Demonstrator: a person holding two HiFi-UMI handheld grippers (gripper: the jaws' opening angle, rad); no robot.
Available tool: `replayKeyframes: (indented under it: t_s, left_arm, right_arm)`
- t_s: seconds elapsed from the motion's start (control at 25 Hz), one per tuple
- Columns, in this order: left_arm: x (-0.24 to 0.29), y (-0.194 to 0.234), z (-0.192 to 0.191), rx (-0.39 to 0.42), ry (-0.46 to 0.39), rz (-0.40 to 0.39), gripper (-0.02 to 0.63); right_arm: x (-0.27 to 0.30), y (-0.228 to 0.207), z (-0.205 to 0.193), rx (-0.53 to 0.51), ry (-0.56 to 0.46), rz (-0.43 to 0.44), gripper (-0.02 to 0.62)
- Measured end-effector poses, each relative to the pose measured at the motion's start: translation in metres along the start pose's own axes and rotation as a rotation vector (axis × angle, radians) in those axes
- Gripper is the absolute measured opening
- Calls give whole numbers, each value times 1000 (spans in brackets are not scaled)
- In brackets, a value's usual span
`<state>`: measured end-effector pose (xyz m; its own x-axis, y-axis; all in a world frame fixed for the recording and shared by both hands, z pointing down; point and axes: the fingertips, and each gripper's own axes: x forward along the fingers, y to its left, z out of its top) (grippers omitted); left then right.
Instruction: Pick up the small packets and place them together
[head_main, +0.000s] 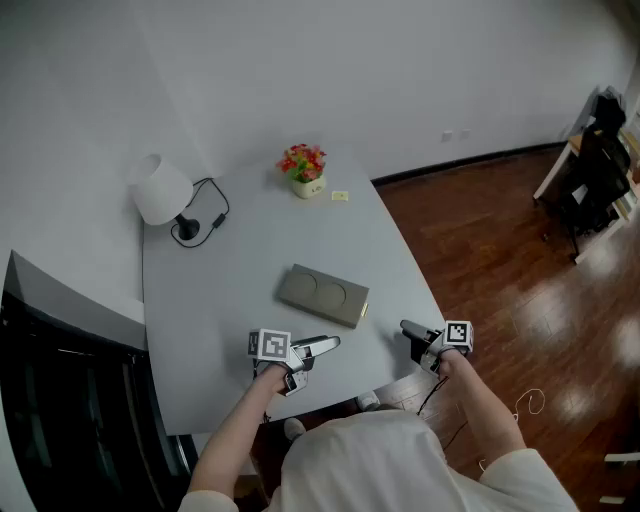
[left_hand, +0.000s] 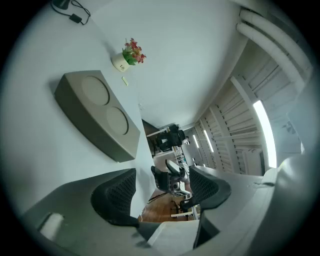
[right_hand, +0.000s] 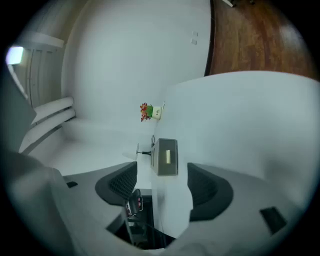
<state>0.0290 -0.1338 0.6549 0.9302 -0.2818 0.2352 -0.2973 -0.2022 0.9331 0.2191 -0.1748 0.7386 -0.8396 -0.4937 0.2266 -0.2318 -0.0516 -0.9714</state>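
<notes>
lamp (head_main: 160, 188): far left on table (head_main: 200, 330); left gripper view catches only its cable (left_hand: 80, 12)
left gripper (head_main: 322, 348): near edge, jaws apart, empty
box (head_main: 322, 295): centre, two round recesses on top
packet (head_main: 340, 196): far edge, just beside flower pot (head_main: 305, 172), untouched
right gripper (head_main: 408, 329): near right edge, jaws apart, empty; visible through left's gap in left gripper view

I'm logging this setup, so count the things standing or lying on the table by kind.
white lamp: 1
potted flowers: 1
grey box: 1
small yellow packet: 1
Total: 4
</notes>
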Motion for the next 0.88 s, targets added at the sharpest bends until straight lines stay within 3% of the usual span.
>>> replayKeyframes:
  t_s: [0.16, 0.36, 0.68, 0.72, 0.88]
  left_arm:
    - [8, -4, 3, 16, -7, -3, 318]
    - [0, -7, 12, 10, -75, 15, 291]
    - [-26, -4, 3, -34, -147, 49, 291]
    - [-29, -4, 3, -37, -157, 49, 291]
    - [-37, -4, 2, -38, -178, 39, 291]
  right_arm:
    - [23, 1, 8, -9, 49, 5, 311]
    - [68, 1, 19, -34, 75, 16, 311]
    - [119, -8, 14, 56, 78, 17, 296]
    - [122, -9, 13, 60, 76, 19, 237]
    - [128, -5, 12, 60, 55, 45, 176]
